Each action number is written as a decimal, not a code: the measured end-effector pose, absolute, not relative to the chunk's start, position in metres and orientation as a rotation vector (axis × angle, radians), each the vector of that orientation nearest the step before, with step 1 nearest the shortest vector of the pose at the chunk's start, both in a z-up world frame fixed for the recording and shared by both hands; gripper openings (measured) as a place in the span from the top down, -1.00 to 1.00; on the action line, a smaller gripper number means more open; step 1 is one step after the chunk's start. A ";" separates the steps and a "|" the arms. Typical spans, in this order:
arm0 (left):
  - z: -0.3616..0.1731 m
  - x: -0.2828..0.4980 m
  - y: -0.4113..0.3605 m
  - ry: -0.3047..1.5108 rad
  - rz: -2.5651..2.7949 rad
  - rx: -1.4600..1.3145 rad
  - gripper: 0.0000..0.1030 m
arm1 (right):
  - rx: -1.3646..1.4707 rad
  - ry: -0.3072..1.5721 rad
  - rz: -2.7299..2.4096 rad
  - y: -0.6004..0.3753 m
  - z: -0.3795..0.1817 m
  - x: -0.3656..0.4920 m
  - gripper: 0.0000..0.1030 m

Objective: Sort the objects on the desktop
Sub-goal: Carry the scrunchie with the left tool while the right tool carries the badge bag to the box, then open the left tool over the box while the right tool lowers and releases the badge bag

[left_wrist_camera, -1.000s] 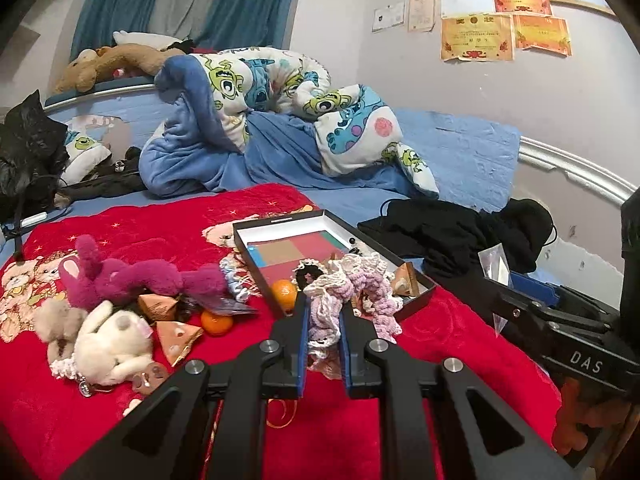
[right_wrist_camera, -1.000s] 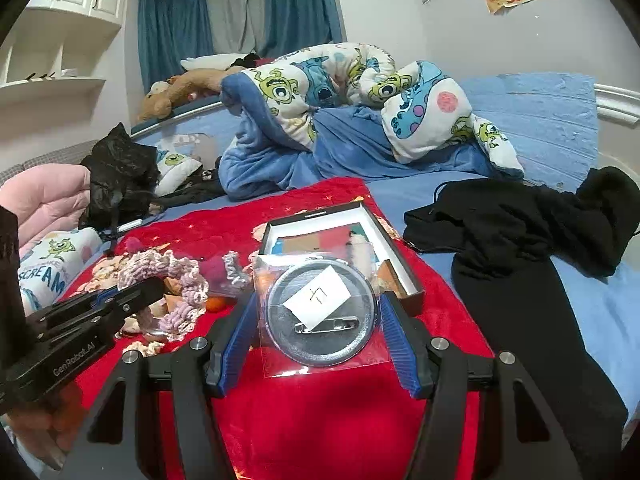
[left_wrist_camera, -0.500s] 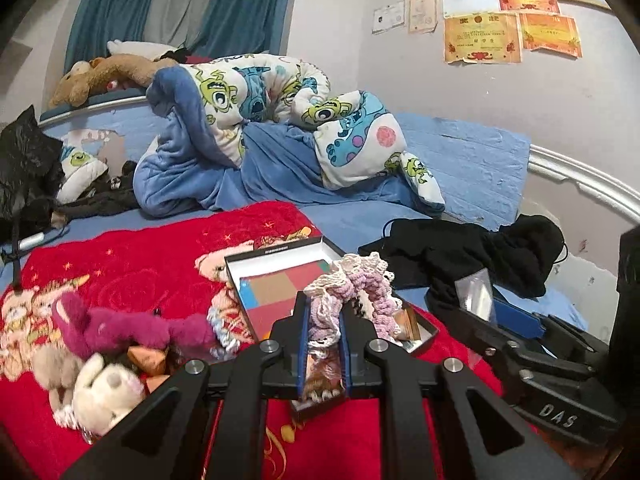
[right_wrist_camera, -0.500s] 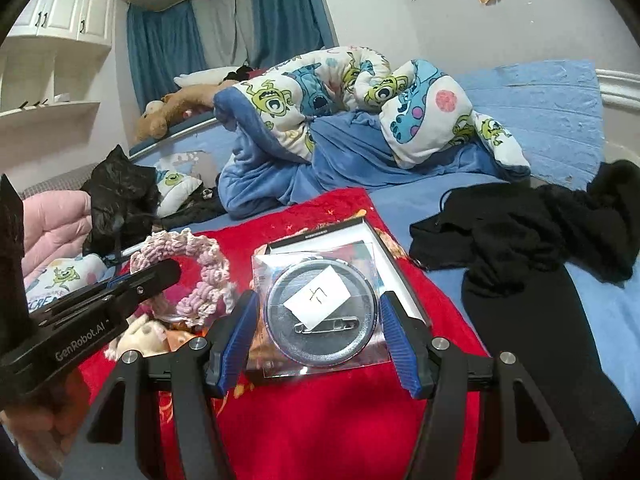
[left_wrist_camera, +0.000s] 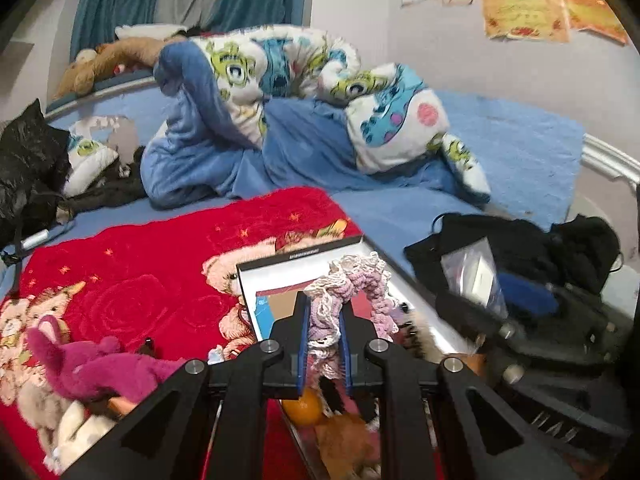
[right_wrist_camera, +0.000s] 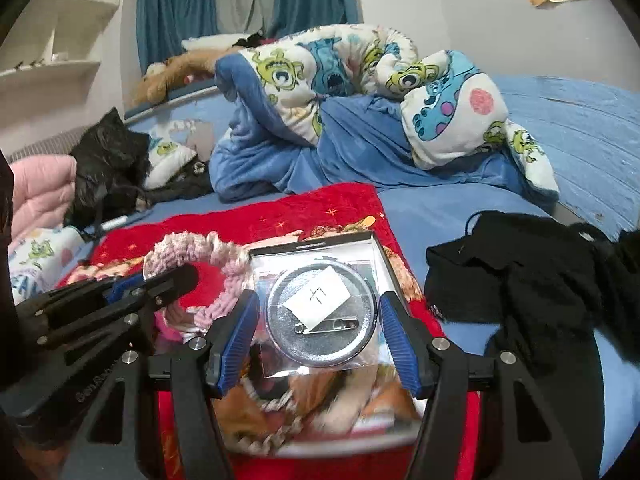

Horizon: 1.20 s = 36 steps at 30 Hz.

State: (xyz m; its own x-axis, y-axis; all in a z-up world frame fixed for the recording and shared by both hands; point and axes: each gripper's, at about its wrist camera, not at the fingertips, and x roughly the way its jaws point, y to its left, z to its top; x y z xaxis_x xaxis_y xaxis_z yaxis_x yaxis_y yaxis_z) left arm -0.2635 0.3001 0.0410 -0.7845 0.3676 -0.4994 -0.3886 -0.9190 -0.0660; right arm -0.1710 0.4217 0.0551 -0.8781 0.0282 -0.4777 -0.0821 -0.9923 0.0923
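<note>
We see the left hand-held gripper [left_wrist_camera: 323, 344] clamped on the crocheted band [left_wrist_camera: 352, 284]; the right hand-held gripper [right_wrist_camera: 320, 332] grips the bagged badge [right_wrist_camera: 322, 314] above the box [right_wrist_camera: 380, 250].

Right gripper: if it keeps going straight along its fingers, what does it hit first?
Probably the open box on the red blanket. The right gripper, shut on the bagged badge, points down over it; depth is unclear, so the bag may touch the box's contents first.

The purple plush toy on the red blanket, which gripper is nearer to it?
Left. The left gripper, shut on the crocheted scrunchie, is just right of the purple plush toy; the right gripper, holding the bagged pin badge, is farther right.
</note>
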 end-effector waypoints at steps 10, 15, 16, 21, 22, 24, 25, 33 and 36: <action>-0.043 -0.352 0.317 0.079 2.596 -0.890 0.74 | -0.916 0.294 2.951 0.454 0.002 -0.275 -0.16; -0.063 -0.369 0.311 -0.002 2.527 -1.022 0.74 | -1.130 0.314 2.914 0.456 -0.015 -0.299 -0.07; -0.065 -0.368 0.314 0.038 2.538 -1.028 0.74 | -1.166 0.274 2.883 0.453 -0.019 -0.302 -0.06; -0.069 -0.363 0.327 0.126 2.533 -1.011 0.74 | -1.246 0.236 2.794 0.451 -0.031 -0.308 0.04; -0.070 -0.364 0.325 0.108 2.532 -1.013 0.74 | -1.237 0.246 2.801 0.452 -0.031 -0.308 0.04; -0.070 -0.364 0.320 0.081 2.525 -1.013 0.74 | -1.220 0.274 2.801 0.457 -0.032 -0.305 0.04; -0.070 -0.364 0.321 0.086 2.527 -1.010 0.74 | -1.216 0.283 2.799 0.457 -0.032 -0.305 0.04; -0.070 -0.363 0.320 0.102 2.529 -1.003 0.74 | -1.194 0.263 2.820 0.453 -0.030 -0.301 0.04; -0.070 -0.362 0.320 0.102 2.529 -1.002 0.74 | -1.192 0.261 2.819 0.452 -0.030 -0.301 0.04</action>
